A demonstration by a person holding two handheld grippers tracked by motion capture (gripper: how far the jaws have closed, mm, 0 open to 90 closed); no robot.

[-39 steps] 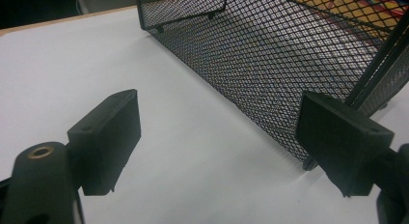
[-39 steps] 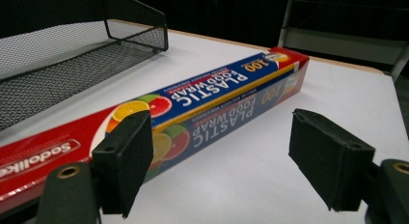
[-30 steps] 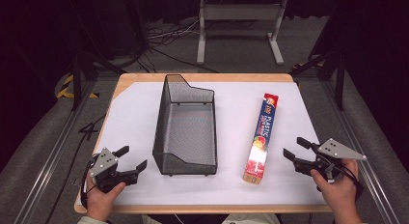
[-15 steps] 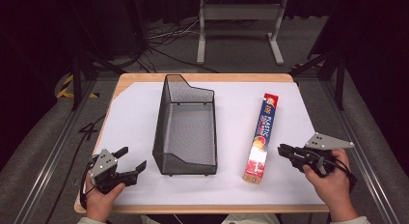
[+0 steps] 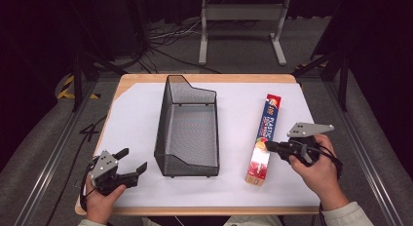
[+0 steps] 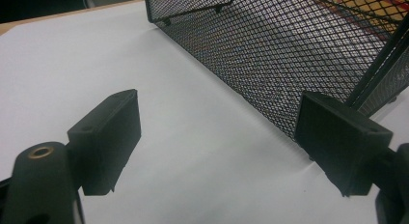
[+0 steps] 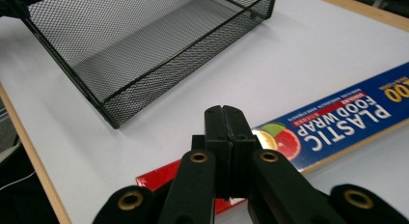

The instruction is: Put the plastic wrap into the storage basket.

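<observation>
Table (image 5: 146, 97): wood edge, white sheet on top, fills centre of the high view.

Black mesh basket (image 5: 187, 128) sits centre frame, long axis running top to bottom, tall end at the top. It shows empty. In the left gripper view its mesh wall (image 6: 289, 55) takes the upper right; in the right gripper view it's upper left (image 7: 144, 45).

Plastic food wrap box (image 5: 263, 138) lies flat, right of centre, apart from the basket, roughly parallel to it, red end toward the bottom of the frame. In the right gripper view (image 7: 333, 122) it runs from lower centre to right edge.

Right gripper (image 5: 271, 146), lower right of the high view: jaws pressed fully together, nothing between them, tips over the box's lower part. Contact with the box: can't tell.

Left gripper (image 5: 131, 161), lower left: jaws spread wide, holding nothing, just left of the basket's near corner.
</observation>
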